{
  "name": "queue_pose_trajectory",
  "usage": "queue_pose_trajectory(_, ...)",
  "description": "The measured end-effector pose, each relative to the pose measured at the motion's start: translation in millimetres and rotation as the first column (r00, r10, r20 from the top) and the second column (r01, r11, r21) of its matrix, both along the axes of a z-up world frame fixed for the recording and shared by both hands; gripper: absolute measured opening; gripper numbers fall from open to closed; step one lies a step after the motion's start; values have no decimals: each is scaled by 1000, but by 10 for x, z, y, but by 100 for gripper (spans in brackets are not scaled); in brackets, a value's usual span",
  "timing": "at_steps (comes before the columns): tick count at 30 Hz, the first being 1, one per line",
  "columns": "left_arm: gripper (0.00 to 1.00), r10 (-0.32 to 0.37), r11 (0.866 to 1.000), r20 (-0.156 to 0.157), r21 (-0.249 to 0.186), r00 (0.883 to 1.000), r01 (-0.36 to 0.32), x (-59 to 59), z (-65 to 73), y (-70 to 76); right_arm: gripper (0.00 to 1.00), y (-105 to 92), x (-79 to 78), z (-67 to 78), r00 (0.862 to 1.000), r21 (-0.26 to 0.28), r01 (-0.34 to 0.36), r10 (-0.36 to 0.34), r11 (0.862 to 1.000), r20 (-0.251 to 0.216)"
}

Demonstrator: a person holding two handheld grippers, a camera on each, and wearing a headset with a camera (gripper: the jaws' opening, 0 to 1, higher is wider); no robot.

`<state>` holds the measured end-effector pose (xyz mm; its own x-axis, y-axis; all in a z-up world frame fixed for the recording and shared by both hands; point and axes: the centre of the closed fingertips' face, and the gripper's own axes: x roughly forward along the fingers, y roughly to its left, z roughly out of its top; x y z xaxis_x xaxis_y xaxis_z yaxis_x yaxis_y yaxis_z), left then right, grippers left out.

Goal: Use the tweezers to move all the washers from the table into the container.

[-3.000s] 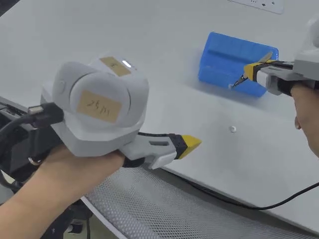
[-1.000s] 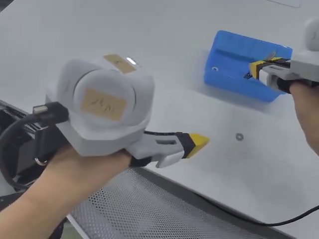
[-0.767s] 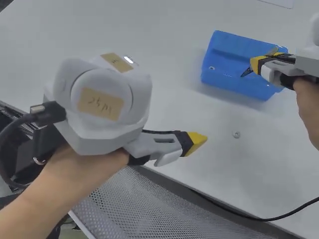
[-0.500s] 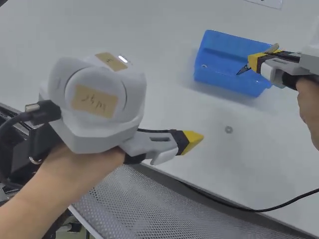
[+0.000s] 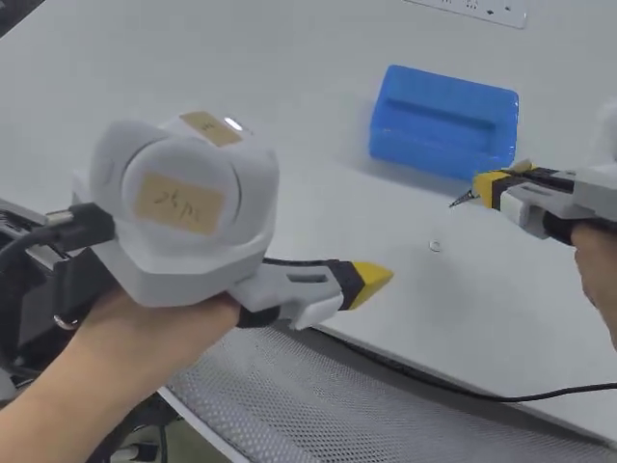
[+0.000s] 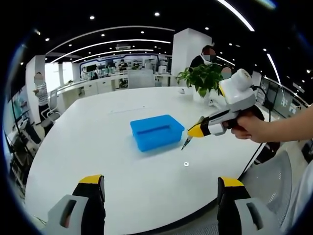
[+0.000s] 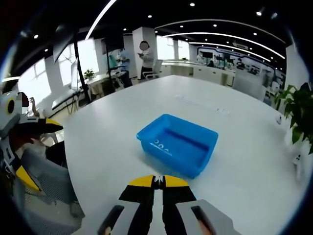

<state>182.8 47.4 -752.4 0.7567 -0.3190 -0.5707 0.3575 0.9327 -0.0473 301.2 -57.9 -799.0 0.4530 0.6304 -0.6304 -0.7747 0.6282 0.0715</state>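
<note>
We see one washer [image 5: 435, 246] on the white worktop [image 5: 289, 116], between the blue container [image 5: 443, 121] and a black cable [image 5: 453, 389]. Our right claw [image 5: 485, 185] is clamped tight on the tweezers [image 5: 462, 198], whose tips are near the washer but clear of it. Our left claw [image 6: 160, 182] gapes wide, holding nothing.

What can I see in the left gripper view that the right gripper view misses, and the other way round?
Left gripper view: a lone washer lies on the white table. The right tongs hold the tweezers close to it, tip pointing down, not touching. The left tongs stand wide apart.

Right gripper view: it looks into the blue container, where a few small rings, seemingly washers, lie on its floor near one wall.

Both: the blue container and the white table.
</note>
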Motion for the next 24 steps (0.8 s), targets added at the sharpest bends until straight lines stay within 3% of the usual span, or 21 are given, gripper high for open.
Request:
queue_pose_trajectory(5, 98, 3, 1000, 0, 1, 1000, -3, -41, 1, 9, 2, 12, -110, -95, 1000, -24, -21, 20, 1000, -21)
queue_pose_trajectory(15, 98, 9, 1000, 8, 3, 1000, -9, -108, 16, 49, 2, 8, -327, -128, 998, -59, -44, 42, 997, -36)
queue_pose_trajectory(24, 98, 12, 1000, 8, 1, 1000, -12, -173, 7, 71, 2, -2, -360, -174, 999, -77, -23, 20, 997, -38)
